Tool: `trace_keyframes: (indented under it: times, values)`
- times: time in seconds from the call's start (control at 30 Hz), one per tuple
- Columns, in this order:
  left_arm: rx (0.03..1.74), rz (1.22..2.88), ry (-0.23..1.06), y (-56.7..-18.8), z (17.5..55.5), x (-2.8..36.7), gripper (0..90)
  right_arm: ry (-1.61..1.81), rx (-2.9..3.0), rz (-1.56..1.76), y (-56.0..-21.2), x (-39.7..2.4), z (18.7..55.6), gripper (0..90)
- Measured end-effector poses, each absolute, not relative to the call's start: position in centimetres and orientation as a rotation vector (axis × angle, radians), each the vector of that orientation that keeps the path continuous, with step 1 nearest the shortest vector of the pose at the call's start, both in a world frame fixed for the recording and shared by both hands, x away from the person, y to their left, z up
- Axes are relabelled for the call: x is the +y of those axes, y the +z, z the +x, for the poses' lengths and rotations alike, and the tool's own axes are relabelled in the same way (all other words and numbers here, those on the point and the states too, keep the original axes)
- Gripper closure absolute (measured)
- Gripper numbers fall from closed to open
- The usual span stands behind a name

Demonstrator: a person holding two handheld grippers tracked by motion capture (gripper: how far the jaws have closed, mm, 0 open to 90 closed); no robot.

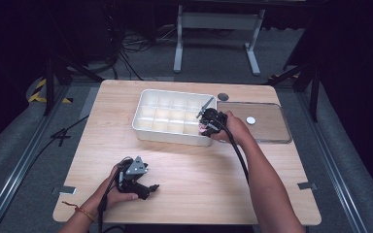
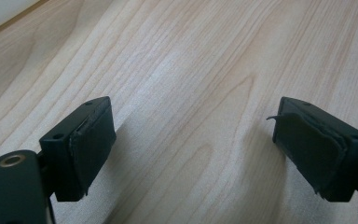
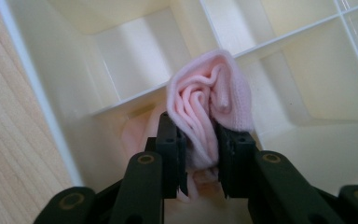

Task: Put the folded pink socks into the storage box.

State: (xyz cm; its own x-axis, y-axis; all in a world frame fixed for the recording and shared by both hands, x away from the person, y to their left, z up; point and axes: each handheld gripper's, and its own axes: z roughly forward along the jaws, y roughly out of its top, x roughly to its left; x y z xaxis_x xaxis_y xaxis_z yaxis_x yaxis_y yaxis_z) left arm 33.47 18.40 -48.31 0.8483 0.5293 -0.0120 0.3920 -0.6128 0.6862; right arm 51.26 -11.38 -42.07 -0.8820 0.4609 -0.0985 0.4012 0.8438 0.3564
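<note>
My right gripper (image 3: 200,156) is shut on a rolled pink cloth (image 3: 212,100) and holds it over the near right corner of a white compartment box (image 1: 148,99). In the high view that gripper (image 1: 205,127) sits at the box's front right corner, and a bit of the pink cloth (image 1: 203,128) peeks out below it. White dividers (image 3: 135,95) split the box into several cells. My left gripper (image 2: 193,149) is open above bare wood, with nothing between its pads. From above, the left gripper (image 1: 148,189) rests low near the table's front left.
The wooden table (image 1: 189,170) carries a clear flat lid (image 1: 267,121) to the right of the box, with a small white disc (image 1: 250,120) on it. A dark round grommet (image 1: 223,96) lies behind the lid. Cables and a metal stand are on the floor beyond.
</note>
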Motion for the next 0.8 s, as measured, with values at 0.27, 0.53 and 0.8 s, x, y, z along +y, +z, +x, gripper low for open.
trace_keyframes:
  times: [0.27,0.53,0.8]
  values:
    - [0.665,2.305,0.248,-48.3,33.5,18.4,12.9,0.454,2.871,0.697,-42.1,-11.1,51.7,73.4]
    - [0.668,2.305,0.247,-48.3,33.5,18.4,12.9,0.456,2.891,0.706,-42.2,-11.2,52.2,73.6]
    - [0.667,2.304,0.246,-48.3,33.5,18.4,12.9,0.438,2.879,0.7,-42.1,-11.2,53.0,71.5]
